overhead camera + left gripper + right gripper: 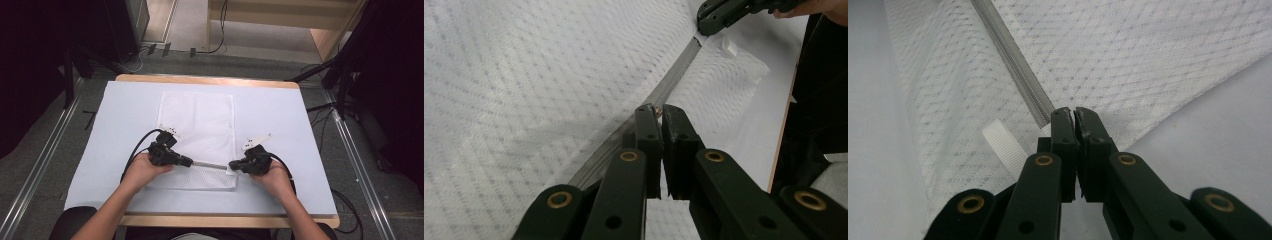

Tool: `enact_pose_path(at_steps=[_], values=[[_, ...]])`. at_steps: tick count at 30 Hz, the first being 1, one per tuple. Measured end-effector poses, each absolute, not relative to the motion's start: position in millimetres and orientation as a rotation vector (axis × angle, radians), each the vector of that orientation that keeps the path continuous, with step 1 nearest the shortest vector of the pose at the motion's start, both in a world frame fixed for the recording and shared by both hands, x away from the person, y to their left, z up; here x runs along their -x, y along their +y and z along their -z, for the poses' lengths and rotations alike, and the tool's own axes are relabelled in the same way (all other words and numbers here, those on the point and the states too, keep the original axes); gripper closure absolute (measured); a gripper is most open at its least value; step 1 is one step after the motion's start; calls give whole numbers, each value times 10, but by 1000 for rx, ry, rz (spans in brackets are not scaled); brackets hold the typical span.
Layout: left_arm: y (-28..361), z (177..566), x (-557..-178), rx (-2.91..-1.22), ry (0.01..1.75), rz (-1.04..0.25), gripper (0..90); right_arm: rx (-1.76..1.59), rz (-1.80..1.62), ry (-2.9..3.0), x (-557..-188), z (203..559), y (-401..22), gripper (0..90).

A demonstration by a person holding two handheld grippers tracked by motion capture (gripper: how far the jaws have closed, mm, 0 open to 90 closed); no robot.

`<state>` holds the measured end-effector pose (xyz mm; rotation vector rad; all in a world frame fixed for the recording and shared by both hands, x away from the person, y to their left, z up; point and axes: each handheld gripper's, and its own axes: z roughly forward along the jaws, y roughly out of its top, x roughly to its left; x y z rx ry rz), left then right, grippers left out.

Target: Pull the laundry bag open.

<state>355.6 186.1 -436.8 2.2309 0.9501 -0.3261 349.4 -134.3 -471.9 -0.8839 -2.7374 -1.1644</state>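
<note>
Mesh bag (197, 125), zipper (210, 165) between tools

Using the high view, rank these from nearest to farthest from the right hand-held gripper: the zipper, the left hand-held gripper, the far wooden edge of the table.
1. The zipper: its end meets the tips of the right hand-held gripper, on the mesh bag.
2. The left hand-held gripper: at the zipper's other end, toward the left.
3. The far wooden edge of the table: beyond the bag, at the back.

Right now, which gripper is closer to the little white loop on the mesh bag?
Right. The right gripper pinches the zipper end beside the white loop; the left gripper grips the zipper pull farther along.
</note>
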Motion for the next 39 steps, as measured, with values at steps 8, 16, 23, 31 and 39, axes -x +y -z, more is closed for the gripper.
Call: enact_pose_path(at_steps=[8, 16, 23, 31, 39], values=[[1959, 4364, -3552, -2225, 946, 333, 879, 871, 1167, -2745, -3498, 4720, -1330, 888], [2073, 4358, -3573, -2220, 981, 327, 879, 864, 1166, -2736, -3510, 4723, -1331, 888], [2197, 4308, -3588, -2199, 1005, 316, 879, 867, 1164, -2737, -3509, 4721, -1330, 888], [2234, 4299, -3612, -2216, 998, 334, 879, 870, 1169, -2736, -3507, 4724, -1333, 888], [2314, 4315, -3553, -2227, 1011, 330, 878, 872, 1170, -2735, -3504, 4725, -1334, 888]])
